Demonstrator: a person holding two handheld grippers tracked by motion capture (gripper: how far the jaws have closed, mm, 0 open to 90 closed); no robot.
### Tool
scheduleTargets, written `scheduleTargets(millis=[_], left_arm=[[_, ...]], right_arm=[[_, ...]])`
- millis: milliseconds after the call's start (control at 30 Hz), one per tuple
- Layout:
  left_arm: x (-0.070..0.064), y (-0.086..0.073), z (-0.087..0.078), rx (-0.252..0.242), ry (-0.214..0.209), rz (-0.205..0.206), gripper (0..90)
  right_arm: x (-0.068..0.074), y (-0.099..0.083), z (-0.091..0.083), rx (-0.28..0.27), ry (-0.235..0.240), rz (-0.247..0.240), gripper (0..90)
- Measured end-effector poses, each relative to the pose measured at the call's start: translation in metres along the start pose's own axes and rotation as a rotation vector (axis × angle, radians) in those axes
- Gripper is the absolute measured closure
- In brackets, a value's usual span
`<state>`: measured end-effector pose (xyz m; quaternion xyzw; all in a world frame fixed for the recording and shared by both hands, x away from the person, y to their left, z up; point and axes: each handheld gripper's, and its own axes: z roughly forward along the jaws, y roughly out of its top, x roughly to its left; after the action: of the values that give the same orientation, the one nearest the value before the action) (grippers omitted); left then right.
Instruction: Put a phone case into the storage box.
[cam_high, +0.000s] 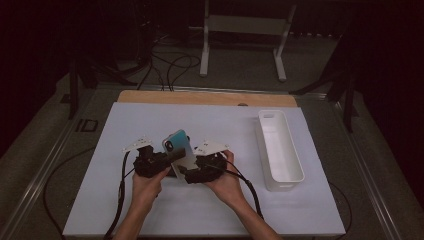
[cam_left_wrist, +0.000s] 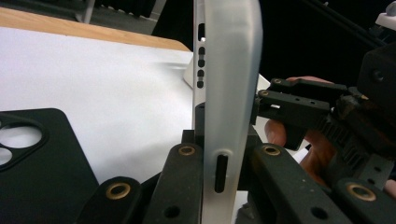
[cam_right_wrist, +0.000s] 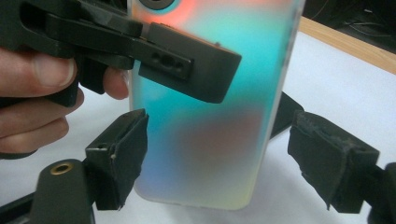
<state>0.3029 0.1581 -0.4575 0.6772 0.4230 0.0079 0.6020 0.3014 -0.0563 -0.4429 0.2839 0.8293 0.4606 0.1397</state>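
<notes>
The left gripper (cam_high: 170, 159) holds the phone (cam_high: 180, 150) upright above the white worktop (cam_high: 150, 125), its 2 fingers (cam_left_wrist: 187, 177) pinching the phone's front and back faces, seen edge-on in the left gripper view. The right gripper (cam_right_wrist: 215, 158) has its fingers (cam_right_wrist: 119, 154) spread to either side of the phone's lower body, not clamping it. A black phone case (cam_left_wrist: 32, 158) lies flat on the worktop, and a white tray (cam_high: 280, 150) stands well apart at the right.

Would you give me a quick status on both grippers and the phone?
Left gripper shut on phone, held upright off the mat. Right gripper open, jaws either side of the phone. Black case on mat nearby; white bin well aside.
</notes>
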Motion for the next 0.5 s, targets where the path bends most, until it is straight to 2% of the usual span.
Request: scheduleTargets(millis=[300, 367, 500], left_arm=[[-0.0041, -0.0005, -0.0019, -0.001, 0.061, 0.05, 85.7], [-0.0058, -0.0008, -0.0029, -0.005, 0.09, 0.071, 85.7], [-0.008, -0.0011, -0.0035, -0.007, 0.114, 0.094, 85.7]], right_arm=[[-0.0061, 0.0004, -0.0022, 0.015, -0.005, 0.01, 14.4], [-0.007, 0.0006, -0.0031, 0.02, -0.01, 0.013, 13.9], [-0.0093, 0.0029, -0.0063, 0.011, -0.012, 0.014, 13.7]])
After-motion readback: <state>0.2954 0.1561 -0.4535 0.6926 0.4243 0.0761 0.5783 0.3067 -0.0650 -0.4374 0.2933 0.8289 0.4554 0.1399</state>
